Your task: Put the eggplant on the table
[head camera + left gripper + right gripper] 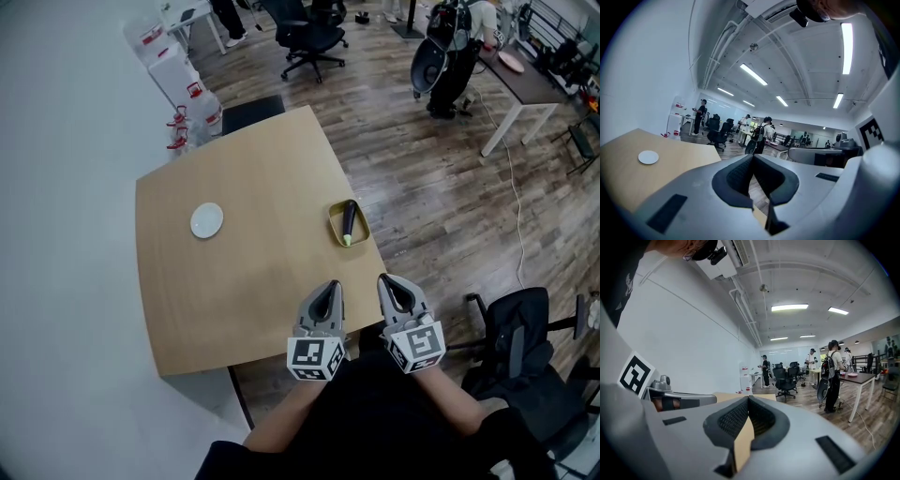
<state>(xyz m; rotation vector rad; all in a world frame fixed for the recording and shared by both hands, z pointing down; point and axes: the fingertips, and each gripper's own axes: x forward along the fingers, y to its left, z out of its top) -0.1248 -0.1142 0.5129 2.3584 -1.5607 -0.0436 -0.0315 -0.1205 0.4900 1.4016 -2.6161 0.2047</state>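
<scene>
Eggplant (pixel 349 221) lies lengthwise in a small yellow tray (pixel 335 225) near the right edge of a wooden desk (pixel 253 178), seen from the head view, its pale green end toward the person. A white plate (pixel 207 220) sits well apart from it, toward the desk's left side. The left gripper (pixel 328 287) and the right gripper (pixel 386 280) are side by side over the desk's near edge, both short of the tray, each with its jaws pressed together and nothing in them. A black office chair (pixel 309 33) stands on the wood floor beyond the desk.

From the left gripper view, the left gripper (pixel 753 157) shows its dark padded jaws meeting at the tip, with only floor and a bit of desk edge seen below them. The plate (pixel 648 157) rests on the desk (pixel 670 150) off to the left.

From the right gripper view, the right gripper (pixel 748 399) has its jaws closed tip to tip and empty, a strip of desk (pixel 743 446) showing in the gap beneath.
</scene>
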